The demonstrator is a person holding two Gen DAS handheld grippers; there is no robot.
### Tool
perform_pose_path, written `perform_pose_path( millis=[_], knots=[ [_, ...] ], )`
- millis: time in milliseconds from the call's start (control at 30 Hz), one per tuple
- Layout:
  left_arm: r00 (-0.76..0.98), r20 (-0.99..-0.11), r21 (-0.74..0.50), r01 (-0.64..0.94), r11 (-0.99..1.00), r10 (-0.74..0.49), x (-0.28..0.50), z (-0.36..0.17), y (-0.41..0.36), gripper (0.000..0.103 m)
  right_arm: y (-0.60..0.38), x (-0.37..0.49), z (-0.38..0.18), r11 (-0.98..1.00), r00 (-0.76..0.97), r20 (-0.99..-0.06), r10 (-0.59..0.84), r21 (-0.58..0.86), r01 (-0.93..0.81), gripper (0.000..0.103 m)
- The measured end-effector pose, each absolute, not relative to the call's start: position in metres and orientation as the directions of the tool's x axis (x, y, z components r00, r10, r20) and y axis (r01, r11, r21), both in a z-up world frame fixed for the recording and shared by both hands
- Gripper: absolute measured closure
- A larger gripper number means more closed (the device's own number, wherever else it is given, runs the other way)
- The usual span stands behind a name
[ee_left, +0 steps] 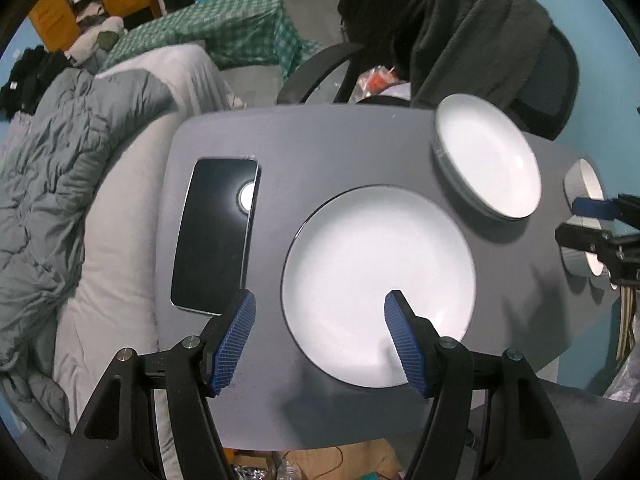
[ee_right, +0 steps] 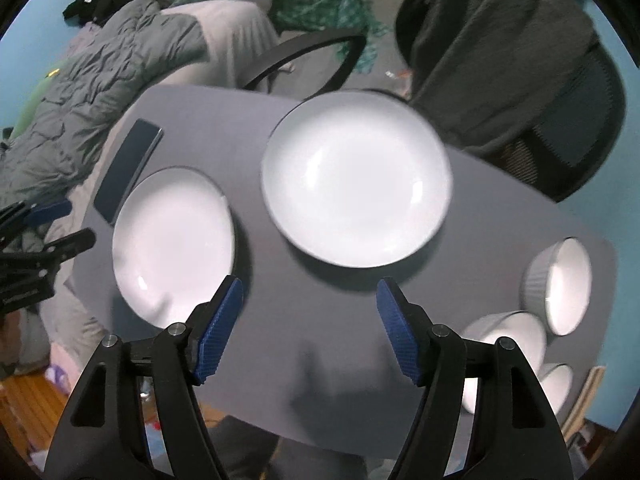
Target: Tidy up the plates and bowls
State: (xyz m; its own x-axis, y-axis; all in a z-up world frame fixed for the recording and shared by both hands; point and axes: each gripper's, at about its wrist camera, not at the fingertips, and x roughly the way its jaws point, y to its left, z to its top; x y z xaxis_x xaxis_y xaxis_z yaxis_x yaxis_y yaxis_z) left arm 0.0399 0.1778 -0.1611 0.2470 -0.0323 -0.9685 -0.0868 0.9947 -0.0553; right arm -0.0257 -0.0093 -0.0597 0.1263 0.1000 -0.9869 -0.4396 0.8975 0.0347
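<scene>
Counter (ee_left: 340, 140) is a grey slab with rounded corners; all the crockery sits on it. Large flat white round plate (ee_left: 378, 276) lies near the middle, dark-rimmed. Beyond it, toward the chair, is a stack of white shallow plates (ee_left: 486, 156) with grey outer edges; the two are close but apart. Three white ribbed bowls (ee_right: 560, 284) cluster at the far right end of the counter; the nearest two (ee_right: 506, 344) (ee_right: 556, 384) look like they touch, though blur makes that hard to confirm. Black glossy rectangular tablet (ee_left: 216, 236) lies flat at the counter's left end, just beside the large plate.

Left gripper (ee_left: 320, 342) points steeply down over the near-left rim of the large plate. Jaws wide apart, nothing between the blue ribbed pads; one pad sits over bare counter, the other over the plate. Contact with the plate: cannot tell.

Right gripper (ee_right: 310, 330) points straight down over bare counter, between the large plate and the bowls, just short of the plate stack. Jaws wide apart, holding nothing.

Black mesh office chair (ee_right: 560, 120) stands behind the counter with a dark grey fleece (ee_right: 480, 32) draped over it. Grey quilted duvet (ee_left: 60, 160) lies on the bed to the left.
</scene>
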Motion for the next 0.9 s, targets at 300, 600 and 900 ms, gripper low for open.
perform_pose_path(
  millis=[300,600,900],
  knots=[
    [0.170,-0.984,-0.083,-0.160,0.984,-0.056,0.041,-0.201,0.205,0.035,0.016,-0.032,-0.103,0.880,0.048,-0.992,0.117,0.081,-0.468,0.034],
    [0.159,-0.982,-0.131,-0.193,0.972,-0.101,0.046,-0.220,0.214,0.035,0.031,-0.032,-0.135,0.854,0.020,-0.991,0.136,0.107,-0.510,0.034],
    [0.145,-0.983,-0.138,-0.168,0.976,-0.114,0.056,-0.229,0.207,0.042,0.026,-0.025,-0.149,0.874,-0.025,-0.985,0.173,0.166,-0.456,0.034]
  ],
)
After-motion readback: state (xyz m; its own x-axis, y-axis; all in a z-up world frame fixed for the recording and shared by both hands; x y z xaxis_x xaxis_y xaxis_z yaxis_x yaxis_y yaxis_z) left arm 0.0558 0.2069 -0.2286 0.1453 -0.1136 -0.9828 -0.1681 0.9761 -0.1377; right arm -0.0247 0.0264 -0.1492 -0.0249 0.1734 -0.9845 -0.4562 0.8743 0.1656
